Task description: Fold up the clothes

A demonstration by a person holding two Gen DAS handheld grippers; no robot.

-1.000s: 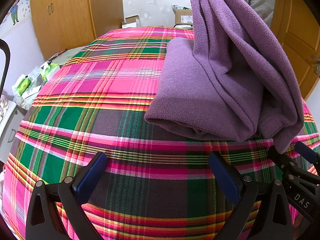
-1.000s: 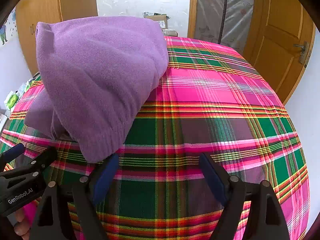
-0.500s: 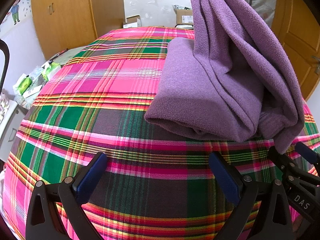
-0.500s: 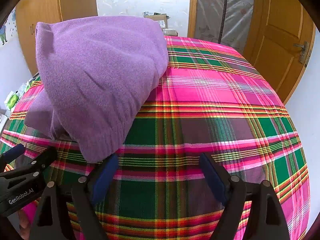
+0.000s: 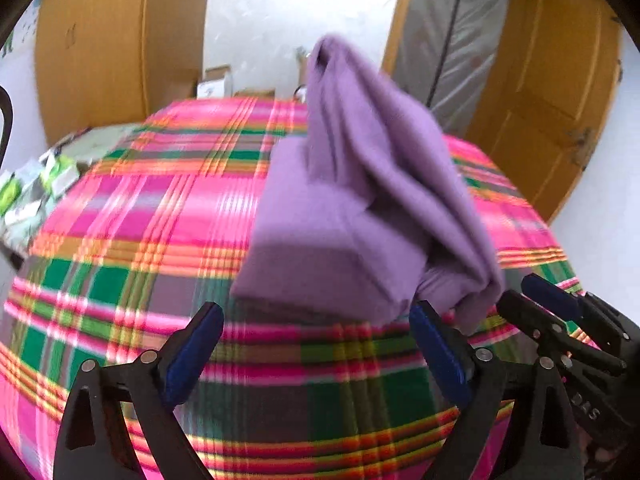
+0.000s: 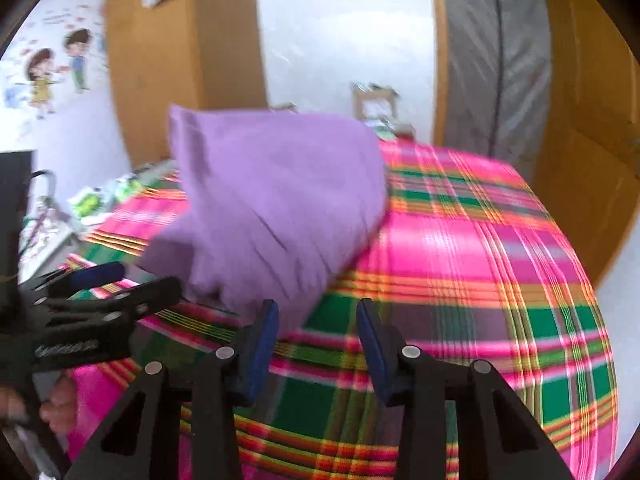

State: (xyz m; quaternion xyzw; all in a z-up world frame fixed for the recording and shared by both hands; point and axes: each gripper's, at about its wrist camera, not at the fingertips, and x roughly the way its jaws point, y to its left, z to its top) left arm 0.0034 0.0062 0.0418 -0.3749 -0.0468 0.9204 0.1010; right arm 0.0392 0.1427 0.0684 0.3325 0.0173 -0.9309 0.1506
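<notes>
A purple fleece garment lies on the pink and green plaid cloth, its lower part folded flat and its upper part bunched into a tall heap. My left gripper hovers open just in front of the garment's near edge, holding nothing. To its right is my right gripper. In the right wrist view the garment hangs over the plaid cloth, its low corner just above my right gripper. That gripper is open with a narrow gap and nothing in it. Both views are motion-blurred.
A wooden wardrobe and cardboard boxes stand behind the plaid surface, with a wooden door at the right. Small packets clutter a low surface to the left. A person's fingers hold the left gripper.
Both grippers have drawn back and tilted up, so the garment looks smaller and more of the room shows. The right gripper's fingers have come closer together. The left gripper's gap is unchanged.
</notes>
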